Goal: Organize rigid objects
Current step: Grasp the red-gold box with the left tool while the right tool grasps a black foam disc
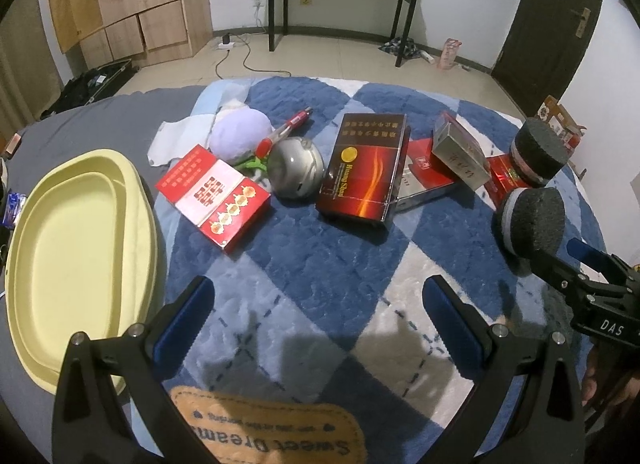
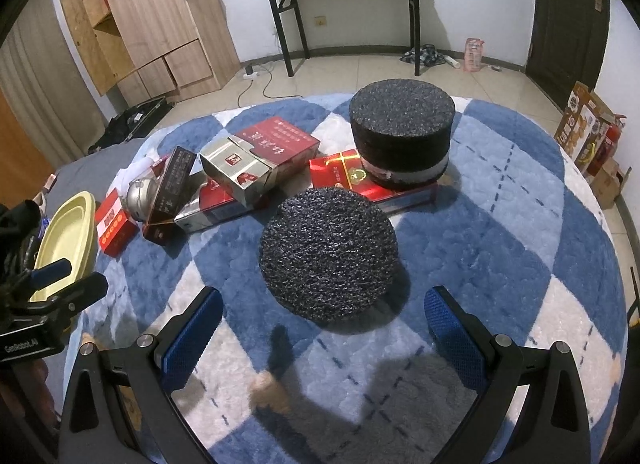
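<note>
A: Left hand-held gripper (image 1: 318,314) released, blue pads spread wide, nothing between them, over the checked blue-and-white blanket (image 1: 304,264). Right hand-held gripper (image 2: 323,328) likewise released and bare.

B: Closest to the right one?

A: Straight ahead, just beyond the fingertips: a dark foam disc (image 2: 328,254) lying flat on the blanket. Further ahead, a second, taller foam cylinder (image 2: 402,139) standing on a long red carton (image 2: 344,173). Ahead and to the left, a silver pack (image 2: 236,169) tilted across another red box (image 2: 276,139).

B: And from the left one?

A: Ahead, well apart: a dark red "Huang Shan" carton (image 1: 360,171), a round silver tin (image 1: 295,167) beside it, then a red-and-white box (image 1: 214,195). Behind these, a lilac plush (image 1: 240,135) and a red pen (image 1: 292,123). Hard to the left, near the left finger: a pale yellow tray (image 1: 80,248).

B: Anything in the tray?

A: Nothing visible; bare inside, possibly two nested. All rigid pieces lying loose on the bed.

B: Step in hand, then?

A: Probably the very start, lining up a first pick. Likely next: right side forward and down around the near disc, closing on its rim, then across to the tray. Foam compressible, so a firm but gentle squeeze.
</note>
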`<action>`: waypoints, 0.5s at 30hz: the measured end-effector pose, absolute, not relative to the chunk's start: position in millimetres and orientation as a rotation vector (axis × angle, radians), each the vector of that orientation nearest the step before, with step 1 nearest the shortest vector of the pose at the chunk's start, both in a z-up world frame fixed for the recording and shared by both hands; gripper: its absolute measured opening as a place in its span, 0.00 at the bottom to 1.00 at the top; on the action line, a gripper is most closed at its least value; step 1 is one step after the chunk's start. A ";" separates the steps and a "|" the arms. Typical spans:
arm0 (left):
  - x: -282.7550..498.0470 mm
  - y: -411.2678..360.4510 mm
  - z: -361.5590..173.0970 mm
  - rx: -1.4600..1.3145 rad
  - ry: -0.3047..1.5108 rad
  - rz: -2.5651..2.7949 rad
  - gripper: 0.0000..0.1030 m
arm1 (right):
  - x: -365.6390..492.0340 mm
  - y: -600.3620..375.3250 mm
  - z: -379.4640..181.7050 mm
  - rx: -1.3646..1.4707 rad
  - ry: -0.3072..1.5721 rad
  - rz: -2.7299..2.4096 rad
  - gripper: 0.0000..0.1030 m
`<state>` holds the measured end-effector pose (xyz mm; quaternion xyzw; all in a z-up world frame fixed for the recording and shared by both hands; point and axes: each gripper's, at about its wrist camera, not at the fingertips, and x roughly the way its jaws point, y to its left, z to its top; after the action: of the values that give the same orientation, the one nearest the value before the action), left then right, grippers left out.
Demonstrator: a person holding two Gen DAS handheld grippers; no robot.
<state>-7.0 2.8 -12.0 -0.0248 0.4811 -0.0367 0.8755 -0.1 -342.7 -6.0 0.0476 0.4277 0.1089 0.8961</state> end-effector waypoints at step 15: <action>76.4 -18.3 8.6 0.095 1.064 -0.378 1.00 | 13.0 -348.8 -20.9 0.133 0.913 0.219 1.00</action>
<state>76.4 -18.3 8.6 0.0451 0.5041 -0.1792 0.8436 13.0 -348.8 -20.9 0.0641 0.4397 0.1053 0.8896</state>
